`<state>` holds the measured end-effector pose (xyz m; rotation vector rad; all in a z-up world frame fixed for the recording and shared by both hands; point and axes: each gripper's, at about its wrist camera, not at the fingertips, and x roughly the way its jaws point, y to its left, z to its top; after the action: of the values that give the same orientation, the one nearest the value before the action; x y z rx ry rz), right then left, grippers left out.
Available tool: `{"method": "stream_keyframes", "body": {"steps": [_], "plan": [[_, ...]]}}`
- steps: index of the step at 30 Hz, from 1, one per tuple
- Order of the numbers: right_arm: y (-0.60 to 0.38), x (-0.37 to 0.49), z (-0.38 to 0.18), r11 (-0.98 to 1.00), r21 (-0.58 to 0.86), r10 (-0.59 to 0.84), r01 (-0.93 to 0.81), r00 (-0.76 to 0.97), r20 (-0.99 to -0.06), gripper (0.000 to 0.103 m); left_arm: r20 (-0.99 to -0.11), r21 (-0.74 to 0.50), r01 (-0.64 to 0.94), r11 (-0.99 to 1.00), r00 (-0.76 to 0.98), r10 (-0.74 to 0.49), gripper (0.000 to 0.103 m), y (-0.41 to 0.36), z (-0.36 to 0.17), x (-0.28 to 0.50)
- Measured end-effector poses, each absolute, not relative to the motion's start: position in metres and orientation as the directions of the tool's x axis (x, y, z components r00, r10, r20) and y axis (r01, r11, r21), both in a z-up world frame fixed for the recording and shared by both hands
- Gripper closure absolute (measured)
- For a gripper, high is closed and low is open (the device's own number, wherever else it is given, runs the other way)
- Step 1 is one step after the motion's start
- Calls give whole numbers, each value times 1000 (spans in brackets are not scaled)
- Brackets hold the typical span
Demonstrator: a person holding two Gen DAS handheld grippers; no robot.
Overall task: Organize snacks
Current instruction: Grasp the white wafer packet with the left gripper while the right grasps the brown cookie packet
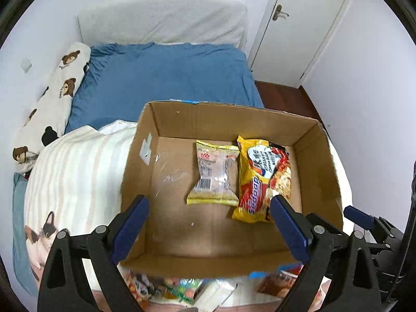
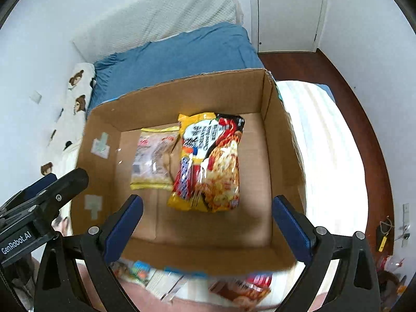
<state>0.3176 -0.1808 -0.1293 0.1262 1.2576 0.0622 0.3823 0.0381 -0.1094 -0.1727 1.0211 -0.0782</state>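
Snacks (image 1: pixel 166 290) lying on the near side of the cardboard box (image 1: pixel 197 115) are mostly cut off by its front wall and smeared by blur, so only patches of orange, green and red wrapper show at 6 o'clock in both views; what they are cannot be told. Inside the box, on its floor toward 2 o'clock, two packs lie side by side and touching: a yellow-edged pack with a clear window (image 1: pixel 214 174) and, right of it, a yellow and red noodle packet (image 1: pixel 264 179) whose left edge overlaps its neighbour in the right wrist view. The noodle packet carries blue lettering that is too warped to read, and the clear pack shows a barcode and small print that cannot be made out. Pale tape scraps (image 2: pixel 100 147) stick to the box's left inner wall.

The left gripper (image 1: pixel 209 227) hangs over the box's near edge with its blue fingers spread wide and nothing between them. The right gripper (image 2: pixel 208 225) is likewise spread wide and empty, just short of the noodle packet. At 9 o'clock in the right wrist view, the other tool's body reads "GenRobot.AI".

The box sits on a striped blanket (image 1: pixel 78 161) with a cat print, over a bed with a blue sheet (image 1: pixel 166 78). A bear-print pillow (image 1: pixel 52 98) lies at 10 o'clock, a white door (image 1: pixel 299 23) at 1 o'clock.
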Motion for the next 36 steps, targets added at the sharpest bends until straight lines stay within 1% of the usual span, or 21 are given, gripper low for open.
{"method": "stream_keyframes", "body": {"steps": [2, 6, 8, 12, 13, 14, 15, 16, 19, 20, 21, 23, 25, 26, 28, 30, 31, 32, 34, 36], "plan": [[-182, 299, -124, 989, 147, 132, 25, 309, -942, 2, -836, -172, -13, 985, 530, -140, 8, 37, -106, 365], [-186, 264, -139, 983, 177, 161, 36, 269, -949, 2, -846, -142, -11, 990, 520, -115, 8, 34, -118, 325], [-190, 248, -154, 985, 173, 164, 17, 235, -958, 2, -865, -122, -5, 992, 490, -104, 8, 30, -135, 310], [-190, 222, -200, 987, 123, 137, -106, 140, -981, 2, -931, -58, 63, 996, 357, -77, 8, 12, -199, 293], [-189, 218, -209, 986, 98, 114, -139, 119, -986, 4, -943, -44, 89, 995, 326, -71, 8, 5, -217, 292], [-188, 216, -219, 982, 67, 86, -174, 101, -991, 8, -953, -32, 112, 993, 297, -64, 16, -2, -234, 292], [-185, 214, -231, 976, 34, 53, -217, 79, -995, 9, -960, -19, 131, 991, 276, -55, 21, -7, -246, 292], [-182, 213, -241, 967, 9, 27, -253, 64, -998, 13, -965, -8, 151, 989, 257, -47, 28, -13, -260, 296], [-176, 212, -270, 935, -32, -23, -353, 31, -999, 16, -980, -3, 205, 979, 194, -43, 29, -27, -288, 302], [-175, 212, -278, 927, -51, -44, -372, 27, -999, 27, -984, 5, 232, 973, 177, -37, 29, -34, -296, 304], [-176, 212, -286, 920, -64, -60, -387, 23, -998, 31, -984, 23, 248, 969, 175, -21, 29, -37, -300, 305], [-181, 213, -290, 932, -45, -40, -358, 20, -999, 35, -984, 61, 284, 957, 180, 9, 29, -46, -304, 308], [-191, 213, -290, 963, -22, -23, -267, -3, -1000, 40, -981, 79, 293, 953, 193, 22, 29, -52, -303, 310], [-198, 212, -289, 981, 4, 0, -194, -20, -1000, 41, -981, 65, 278, 958, 193, 11, 29, -53, -301, 312], [-209, 208, -289, 995, 63, 58, -71, -63, -996, 42, -983, 33, 241, 970, 181, -12, 29, -51, -299, 314], [-220, 203, -292, 983, 173, 179, 56, -131, -975, 41, -987, -22, 189, 982, 152, -51, 29, -46, -300, 312], [-223, 201, -293, 972, 214, 227, 96, -156, -961, 37, -989, -62, 166, 984, 125, -83, 29, -42, -302, 310], [-225, 201, -291, 963, 241, 259, 117, -167, -951, 28, -990, -95, 145, 985, 94, -109, 29, -38, -306, 306], [-221, 203, -282, 972, 228, 234, 56, -143, -962, 17, -989, -120, 122, 985, 69, -129, 29, -33, -312, 300], [-211, 206, -273, 987, 153, 148, -48, -96, -984, 17, -990, -122, 124, 985, 55, -130, 29, -28, -313, 294]]}}
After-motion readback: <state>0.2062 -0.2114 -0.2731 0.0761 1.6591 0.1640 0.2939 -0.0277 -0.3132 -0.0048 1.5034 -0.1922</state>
